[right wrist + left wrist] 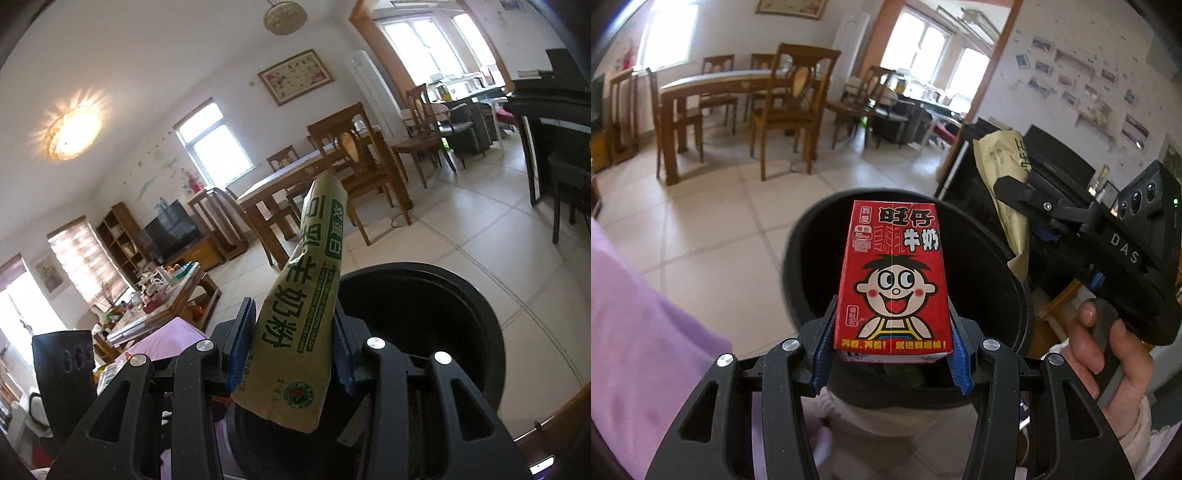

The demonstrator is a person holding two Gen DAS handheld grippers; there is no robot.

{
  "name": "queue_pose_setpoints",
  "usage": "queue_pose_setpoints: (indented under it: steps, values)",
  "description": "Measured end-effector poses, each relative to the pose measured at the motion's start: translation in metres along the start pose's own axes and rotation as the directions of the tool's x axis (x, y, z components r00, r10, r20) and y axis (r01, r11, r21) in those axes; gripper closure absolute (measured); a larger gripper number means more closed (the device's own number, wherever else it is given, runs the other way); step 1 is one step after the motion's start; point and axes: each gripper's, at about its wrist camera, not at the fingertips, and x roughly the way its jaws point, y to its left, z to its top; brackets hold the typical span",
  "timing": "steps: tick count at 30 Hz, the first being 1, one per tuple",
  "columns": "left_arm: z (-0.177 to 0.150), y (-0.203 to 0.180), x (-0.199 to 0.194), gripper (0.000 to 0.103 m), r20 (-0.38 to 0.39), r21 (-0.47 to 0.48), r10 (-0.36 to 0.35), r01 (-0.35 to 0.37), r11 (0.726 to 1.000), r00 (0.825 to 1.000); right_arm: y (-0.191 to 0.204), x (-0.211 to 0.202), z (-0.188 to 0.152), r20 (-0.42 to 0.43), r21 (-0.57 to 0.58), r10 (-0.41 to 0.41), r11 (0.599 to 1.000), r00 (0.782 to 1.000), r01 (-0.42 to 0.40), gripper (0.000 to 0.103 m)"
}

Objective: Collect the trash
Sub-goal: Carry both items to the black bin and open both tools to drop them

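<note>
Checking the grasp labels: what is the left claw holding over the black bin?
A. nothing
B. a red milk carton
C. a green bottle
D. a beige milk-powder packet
B: the left claw is clamped on the red milk carton above the black bin.

Red cartoon-printed milk carton point(893, 280) over round black plastic bin point(812, 236); tan crumpled paper milk-powder sachet point(1004, 177) right of carton; brown wooden dining table point(713, 86) behind.

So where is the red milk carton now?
The red milk carton sits clamped in the left claw, over the round black bin's mouth.
</note>
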Motion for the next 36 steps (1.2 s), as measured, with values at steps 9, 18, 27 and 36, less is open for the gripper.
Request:
queue_pose_setpoints:
  steps: [9, 18, 27, 36]
  values:
    - [0.001, -0.016, 0.040, 0.052, -0.046, 0.010, 0.001, -0.001, 1.000, 0.999, -0.030, 0.003, -0.007, -0.011, 0.044, -0.004, 0.999, 1.000, 0.004, 0.064]
    - [0.001, -0.015, 0.043, 0.016, -0.064, 0.044, 0.041, -0.038, 0.998, 0.997, -0.038, 0.004, -0.003, -0.034, 0.067, 0.013, 0.998, 0.999, -0.010, 0.007]
    - [0.001, -0.006, 0.009, 0.012, 0.000, 0.031, 0.057, -0.057, 0.998, 0.998, -0.027, -0.003, -0.001, -0.011, 0.021, 0.003, 1.000, 1.000, -0.003, 0.007]
    - [-0.012, 0.021, -0.056, 0.008, 0.077, 0.000, 0.083, -0.083, 0.997, 0.994, -0.003, -0.002, -0.008, -0.057, -0.030, -0.003, 1.000, 0.998, 0.002, 0.006]
